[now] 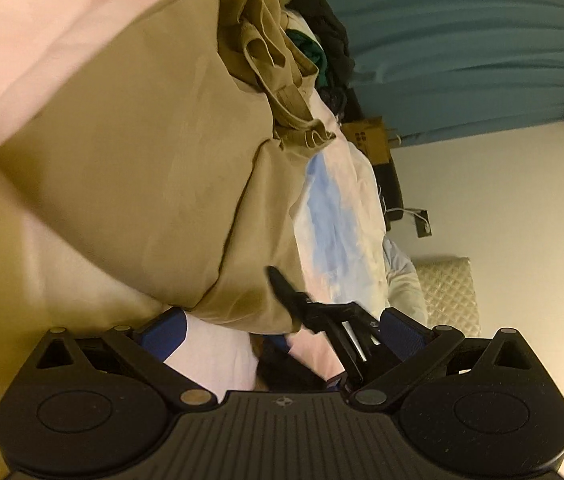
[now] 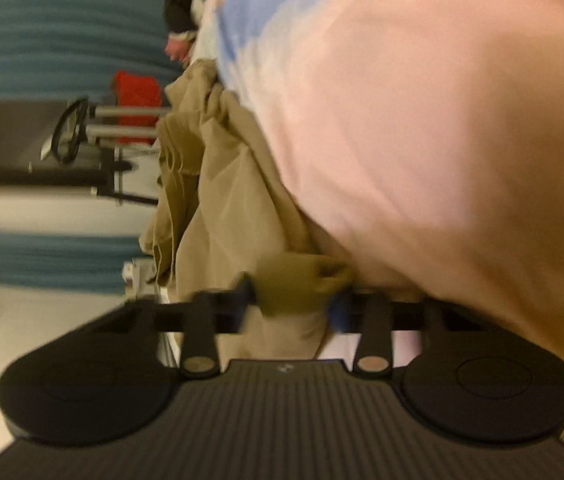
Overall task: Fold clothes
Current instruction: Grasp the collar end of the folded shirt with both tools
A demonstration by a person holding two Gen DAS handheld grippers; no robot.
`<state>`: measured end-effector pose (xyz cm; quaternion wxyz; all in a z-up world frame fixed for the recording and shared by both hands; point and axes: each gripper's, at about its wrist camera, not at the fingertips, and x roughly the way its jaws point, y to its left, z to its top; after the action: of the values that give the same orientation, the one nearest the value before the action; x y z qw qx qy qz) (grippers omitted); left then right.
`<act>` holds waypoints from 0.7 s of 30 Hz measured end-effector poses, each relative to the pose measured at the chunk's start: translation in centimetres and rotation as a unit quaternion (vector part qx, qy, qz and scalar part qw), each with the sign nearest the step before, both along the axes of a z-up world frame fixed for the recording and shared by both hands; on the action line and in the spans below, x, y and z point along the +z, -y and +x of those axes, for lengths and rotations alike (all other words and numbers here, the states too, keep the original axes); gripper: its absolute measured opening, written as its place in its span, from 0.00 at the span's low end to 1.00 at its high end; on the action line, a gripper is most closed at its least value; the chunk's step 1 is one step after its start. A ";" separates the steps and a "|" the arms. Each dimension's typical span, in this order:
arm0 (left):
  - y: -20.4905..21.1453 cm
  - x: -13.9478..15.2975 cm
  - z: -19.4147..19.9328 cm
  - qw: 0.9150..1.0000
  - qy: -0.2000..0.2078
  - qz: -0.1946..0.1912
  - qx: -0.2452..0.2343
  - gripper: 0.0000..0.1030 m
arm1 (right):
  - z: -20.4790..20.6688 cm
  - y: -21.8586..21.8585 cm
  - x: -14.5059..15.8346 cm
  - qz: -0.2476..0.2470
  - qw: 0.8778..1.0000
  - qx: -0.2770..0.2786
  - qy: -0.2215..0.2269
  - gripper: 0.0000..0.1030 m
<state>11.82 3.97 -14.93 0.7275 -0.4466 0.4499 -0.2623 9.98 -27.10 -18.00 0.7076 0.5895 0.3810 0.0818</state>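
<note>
A khaki sweatshirt (image 1: 154, 168) lies spread on the pink bed sheet (image 1: 34, 40), its ribbed cuffs and hem bunched at the far end. My left gripper (image 1: 278, 334) is open, its blue pads wide apart on either side of the sweatshirt's near corner. The right gripper (image 1: 282, 286) shows as a black shape reaching in at that corner. In the blurred right wrist view, my right gripper (image 2: 292, 300) is shut on a fold of the khaki sweatshirt (image 2: 234, 184), which hangs along the edge of the sheet (image 2: 422, 140).
A heap of black, green and pink clothes (image 1: 322, 32) sits beyond the sweatshirt. A blue-and-white cover (image 1: 330, 216) lies beside it. Teal curtain (image 1: 462, 40), cardboard box (image 1: 370, 136) and a quilted pillow (image 1: 446, 292) line the wall. A metal-framed stand (image 2: 94, 132) and a red item (image 2: 138, 100) are off the bed.
</note>
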 end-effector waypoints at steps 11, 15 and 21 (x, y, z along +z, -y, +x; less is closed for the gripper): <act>0.0 -0.3 0.7 0.996 0.038 -0.069 -0.046 1.00 | -0.5 1.2 3.3 0.112 0.987 -0.006 0.115 0.14; -1.2 -2.7 0.3 0.997 -0.010 -0.074 0.013 0.86 | -0.8 1.7 3.1 0.125 0.986 -0.017 0.111 0.14; -4.3 -2.6 -1.2 0.990 0.024 -0.058 0.130 0.77 | -1.3 1.8 3.6 0.094 0.988 -0.022 0.119 0.13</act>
<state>10.65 8.23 -17.57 0.7388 -0.5361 0.3550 -0.2017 8.72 -28.88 -14.41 0.6913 0.6473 0.2716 0.1713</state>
